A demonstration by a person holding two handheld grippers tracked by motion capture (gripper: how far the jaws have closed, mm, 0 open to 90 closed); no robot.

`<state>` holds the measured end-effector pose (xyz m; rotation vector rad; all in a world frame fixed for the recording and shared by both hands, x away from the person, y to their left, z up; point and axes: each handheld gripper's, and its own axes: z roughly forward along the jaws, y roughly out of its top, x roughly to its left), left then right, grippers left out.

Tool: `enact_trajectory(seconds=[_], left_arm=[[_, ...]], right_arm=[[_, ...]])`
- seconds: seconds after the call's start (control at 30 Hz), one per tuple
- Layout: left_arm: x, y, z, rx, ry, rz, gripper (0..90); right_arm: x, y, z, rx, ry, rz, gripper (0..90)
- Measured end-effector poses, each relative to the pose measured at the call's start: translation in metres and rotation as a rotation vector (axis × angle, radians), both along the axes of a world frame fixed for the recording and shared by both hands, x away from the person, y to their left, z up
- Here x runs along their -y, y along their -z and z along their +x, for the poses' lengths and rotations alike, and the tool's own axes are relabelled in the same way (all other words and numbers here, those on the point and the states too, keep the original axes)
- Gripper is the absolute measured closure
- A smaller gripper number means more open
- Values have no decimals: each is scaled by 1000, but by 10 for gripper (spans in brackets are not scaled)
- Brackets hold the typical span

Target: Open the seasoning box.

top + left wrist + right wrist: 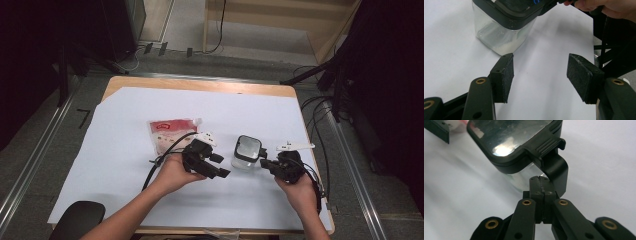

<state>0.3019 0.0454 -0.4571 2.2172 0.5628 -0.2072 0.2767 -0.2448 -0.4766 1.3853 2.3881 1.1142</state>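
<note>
A clear square container [246, 151] with a black latched lid stands on the white sheet [125, 165] between my two grippers. My left gripper [221, 165] points at it from the left. In the left gripper view its pads [504, 75] stand wide apart with bare sheet between them, and the container [499, 35] sits just beyond the left pad. My right gripper [265, 163] reaches the container's right side. Its jaws [541, 179] are pressed together with their tips against the lid's black latch [555, 167], nothing visible between them.
A red and white pouch [170, 131] lies flat on the sheet behind the left hand. The wooden table edge [200, 84] rims the sheet. Cables [315, 120] hang off the table's right side. A dark rounded object [77, 220] sits at the front left corner.
</note>
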Motion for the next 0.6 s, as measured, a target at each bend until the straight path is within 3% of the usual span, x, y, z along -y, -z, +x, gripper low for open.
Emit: enact_trajectory(seconds=[0.13,0.3,0.53,0.6], left_arm=[[8,3,2,9,-12,7,393],[17,3,8,8,-39,-17,393],[34,3,16,55,-51,-10,395],[37,5,17,50,-62,-8,396]], right_arm=[[3,1,7,-1,24,0,900],[0,4,16,3,34,-10,900],[4,7,29,5,49,1,900],[4,7,33,11,46,0,900]])
